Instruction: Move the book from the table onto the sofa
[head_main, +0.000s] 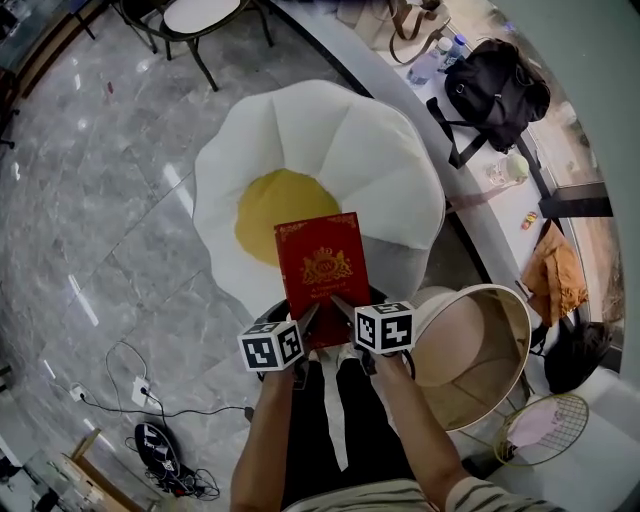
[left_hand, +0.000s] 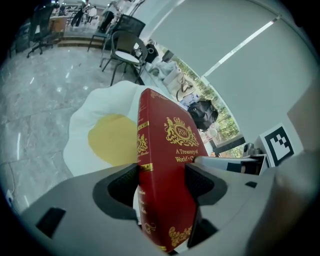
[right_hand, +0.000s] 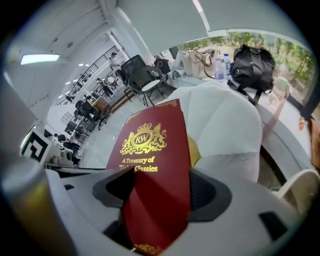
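Observation:
A red hardback book (head_main: 322, 262) with gold print hangs tilted over the sofa (head_main: 330, 140), a white fried-egg-shaped cushion seat with a yellow centre (head_main: 275, 205). Both grippers hold the book by its near end. My left gripper (head_main: 310, 320) grips the near left corner, and in the left gripper view its pads press the spine and cover of the book (left_hand: 170, 165) at the gripper (left_hand: 162, 182). My right gripper (head_main: 342, 306) clamps the near right corner; in the right gripper view the book (right_hand: 150, 150) stands between its jaws (right_hand: 162, 187), with the sofa (right_hand: 225, 125) behind.
A round beige tub chair (head_main: 480, 350) stands right of the person's legs. A black bag (head_main: 495, 85) lies on a white curved bench at the upper right. A metal chair (head_main: 200, 20) is beyond the sofa. Cables and a power strip (head_main: 140, 390) lie on the marble floor at the left.

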